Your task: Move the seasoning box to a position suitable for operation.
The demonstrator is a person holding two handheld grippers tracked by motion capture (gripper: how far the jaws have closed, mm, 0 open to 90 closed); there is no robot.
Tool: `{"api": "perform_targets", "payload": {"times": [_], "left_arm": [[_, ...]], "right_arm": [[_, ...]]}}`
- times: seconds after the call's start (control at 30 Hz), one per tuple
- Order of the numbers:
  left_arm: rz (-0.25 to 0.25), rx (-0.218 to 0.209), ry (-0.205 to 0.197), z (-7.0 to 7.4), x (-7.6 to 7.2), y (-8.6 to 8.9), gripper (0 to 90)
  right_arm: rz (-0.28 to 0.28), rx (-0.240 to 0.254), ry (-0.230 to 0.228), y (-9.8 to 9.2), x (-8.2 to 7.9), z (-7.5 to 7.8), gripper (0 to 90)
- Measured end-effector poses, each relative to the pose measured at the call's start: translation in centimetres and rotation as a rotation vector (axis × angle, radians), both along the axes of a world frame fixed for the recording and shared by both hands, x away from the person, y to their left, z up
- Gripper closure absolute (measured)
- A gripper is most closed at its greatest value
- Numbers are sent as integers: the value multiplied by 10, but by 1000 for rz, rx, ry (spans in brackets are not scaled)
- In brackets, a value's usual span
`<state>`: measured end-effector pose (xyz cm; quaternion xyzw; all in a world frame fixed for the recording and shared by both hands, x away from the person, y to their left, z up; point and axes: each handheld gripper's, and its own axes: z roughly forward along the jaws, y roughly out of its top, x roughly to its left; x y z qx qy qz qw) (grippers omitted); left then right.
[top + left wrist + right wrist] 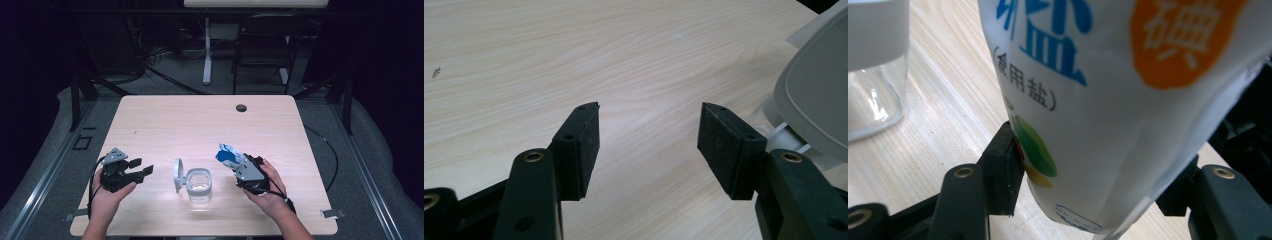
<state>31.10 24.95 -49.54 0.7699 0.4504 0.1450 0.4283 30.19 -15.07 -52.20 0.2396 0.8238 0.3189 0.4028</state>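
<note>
A clear glass jar (199, 185) with a white rim stands at the front middle of the wooden table (200, 125), and its grey-white hinged lid (177, 175) stands open at its left. My left gripper (141, 167) hovers open left of the lid with nothing between its jaws. In the left gripper view the gripper (649, 130) faces bare tabletop, with the lid (819, 95) at the right edge. Right of the jar, my right gripper (239, 165) is shut on a white salt bag (229, 154) with blue print. In the right gripper view the bag (1108, 80) sits upright between the jaws (1093, 170), and the jar (873, 75) is at the left.
A round cable hole (241, 107) lies near the table's far edge. Behind the table stand a black chair (262, 45) and a white desk leg (207, 50). Dark curtains and metal floor rails flank the table.
</note>
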Motion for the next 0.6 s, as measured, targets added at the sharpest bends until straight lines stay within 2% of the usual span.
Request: {"api": "perform_targets", "payload": {"times": [0.1,0.27,0.37,0.47,0.6], "left_arm": [[-6,3,5,1,0,0,423],[1,6,4,-1,-1,-2,423],[-7,5,4,0,-1,-2,423],[-8,5,2,0,-1,-2,423],[-6,3,9,-1,-1,0,423]], "right_arm": [[0,-25,-14,0,0,1,403],[1,-34,-21,1,0,1,402],[5,-62,-30,2,0,1,402],[6,-68,-33,2,0,1,402],[13,-116,-41,5,0,-1,402]]}}
